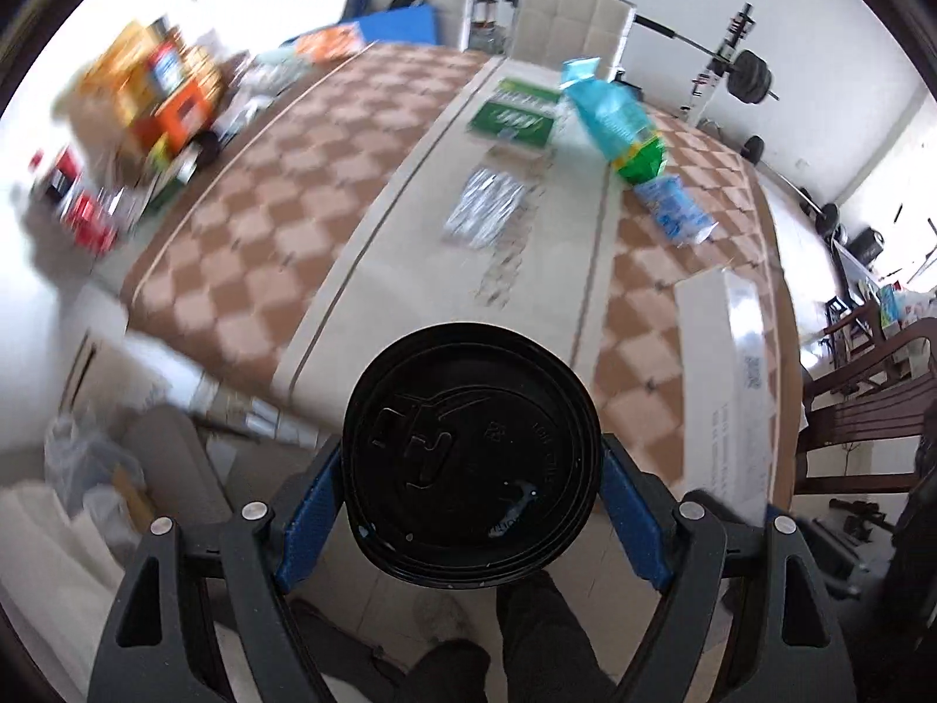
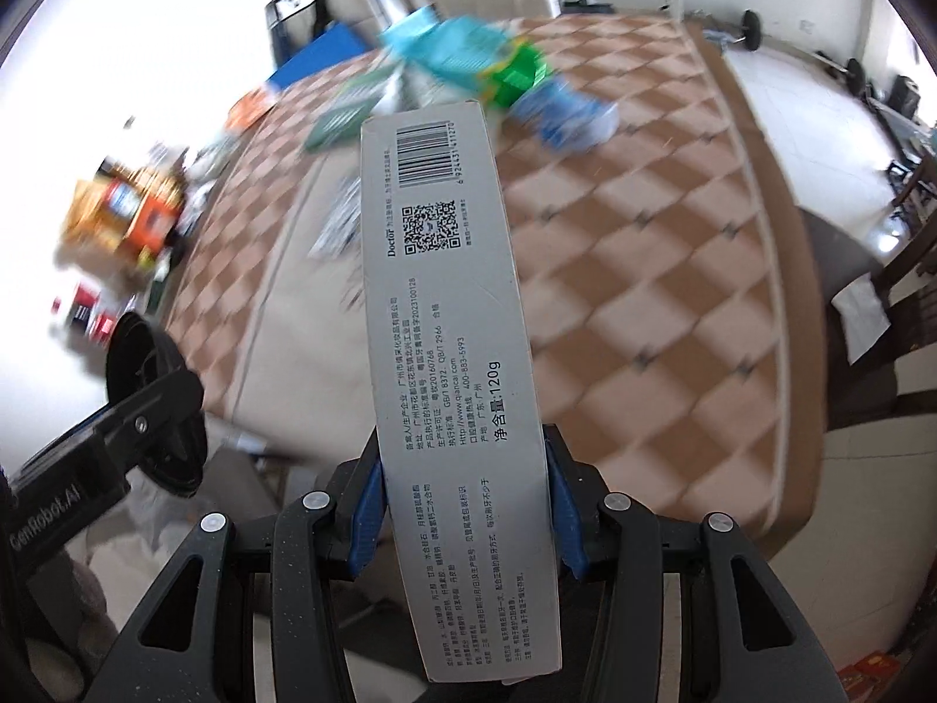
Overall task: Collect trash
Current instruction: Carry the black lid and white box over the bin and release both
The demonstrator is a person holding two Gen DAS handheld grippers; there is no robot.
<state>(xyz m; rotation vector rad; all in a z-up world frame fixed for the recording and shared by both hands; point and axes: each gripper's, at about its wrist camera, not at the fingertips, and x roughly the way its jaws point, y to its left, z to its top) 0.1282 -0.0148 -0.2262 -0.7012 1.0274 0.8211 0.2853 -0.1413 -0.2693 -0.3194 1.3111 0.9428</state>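
Left wrist: lidded cup (image 1: 471, 457), seemingly clamped.

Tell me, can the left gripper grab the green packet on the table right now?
Probably not. The left gripper is already shut on a black lid, so its fingers are full. The green packet lies far off across the table.

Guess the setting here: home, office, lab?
Likely a home room doubling as a gym: a table under a checkered cloth, a padded dining chair, and a barbell on a rack behind.

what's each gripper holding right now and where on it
Left gripper clamps a black cup lid across its rim. Right gripper clamps a grey toothpaste box by its long sides, near one end.
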